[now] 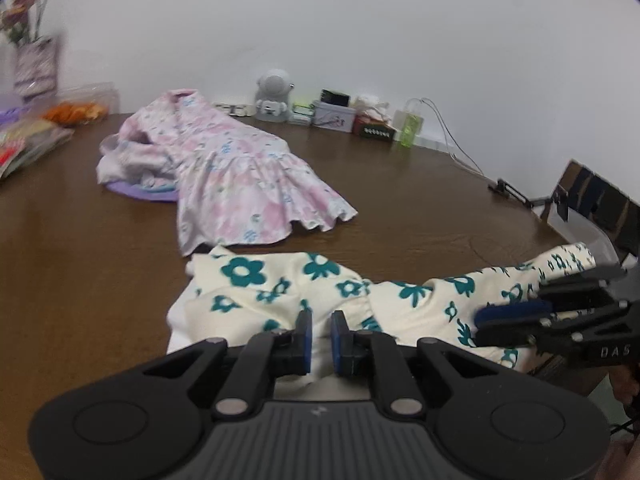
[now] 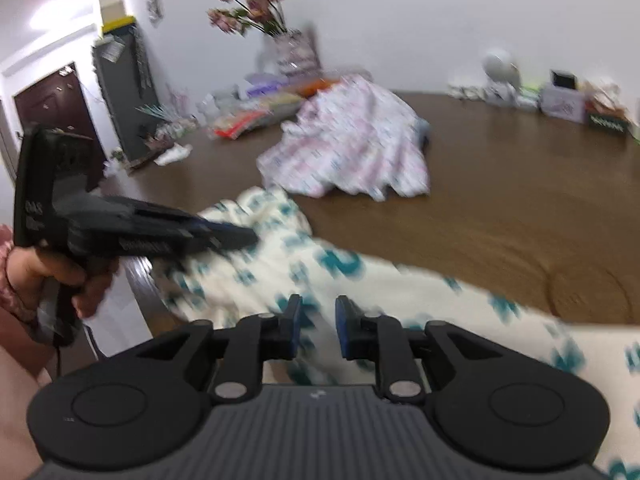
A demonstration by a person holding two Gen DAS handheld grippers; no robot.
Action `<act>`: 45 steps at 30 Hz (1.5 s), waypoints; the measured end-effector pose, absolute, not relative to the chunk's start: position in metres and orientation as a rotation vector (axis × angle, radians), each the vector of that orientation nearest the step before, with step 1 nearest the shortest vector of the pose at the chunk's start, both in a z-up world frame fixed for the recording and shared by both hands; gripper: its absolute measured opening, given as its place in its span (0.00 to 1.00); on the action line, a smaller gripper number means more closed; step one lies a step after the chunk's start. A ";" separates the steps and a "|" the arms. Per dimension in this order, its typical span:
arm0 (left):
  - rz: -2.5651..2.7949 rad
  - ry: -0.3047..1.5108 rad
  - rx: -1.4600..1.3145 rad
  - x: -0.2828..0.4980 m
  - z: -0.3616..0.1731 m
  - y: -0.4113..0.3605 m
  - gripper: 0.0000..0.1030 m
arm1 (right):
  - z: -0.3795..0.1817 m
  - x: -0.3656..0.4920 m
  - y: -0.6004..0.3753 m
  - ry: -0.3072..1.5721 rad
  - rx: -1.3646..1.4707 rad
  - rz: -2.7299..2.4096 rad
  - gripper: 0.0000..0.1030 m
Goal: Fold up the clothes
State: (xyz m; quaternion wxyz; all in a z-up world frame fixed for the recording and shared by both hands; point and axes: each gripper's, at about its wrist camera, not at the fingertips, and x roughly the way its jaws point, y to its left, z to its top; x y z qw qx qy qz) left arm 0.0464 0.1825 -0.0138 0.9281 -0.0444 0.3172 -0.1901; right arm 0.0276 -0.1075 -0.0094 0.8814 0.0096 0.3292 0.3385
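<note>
Brown wooden tabletop (image 1: pixel 400 208) runs back to a plain white wall. At its near edge lies a cream garment with teal flowers (image 1: pixel 280 292), rumpled, one end trailing off the table's edge toward the right. The left gripper (image 1: pixel 321 334) hangs just over its near middle, jaws a little apart with only a fold of cloth showing through the gap. The right gripper (image 2: pixel 318 328) hovers over the same cloth, jaws likewise parted and holding nothing; its view is blurred. Farther back a pink floral dress (image 1: pixel 224 168) is spread out, partly over a purple tray (image 1: pixel 140 194). Against the wall stand a small white robot toy (image 1: pixel 273 98), tins and boxes; a vase of flowers (image 2: pixel 280 36) stands at the left end.
</note>
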 end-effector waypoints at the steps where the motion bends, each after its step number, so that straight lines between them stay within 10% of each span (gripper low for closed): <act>1: -0.387 0.649 -0.096 0.045 -0.014 0.184 0.09 | -0.012 0.026 -0.113 0.696 0.027 0.694 0.20; 12: -0.355 0.618 -0.067 0.036 -0.013 0.176 0.10 | -0.014 0.017 -0.129 0.676 0.046 0.660 0.21; 17: -0.330 0.515 -0.056 0.027 0.015 0.167 0.92 | 0.006 0.008 -0.149 0.588 0.102 0.628 0.77; 20: -0.350 0.425 -0.074 0.019 0.035 0.160 1.00 | 0.023 -0.002 -0.170 0.519 0.116 0.557 0.96; 45: -0.727 0.542 0.102 0.038 0.046 -0.002 0.99 | 0.010 -0.021 -0.357 0.602 0.378 0.064 1.00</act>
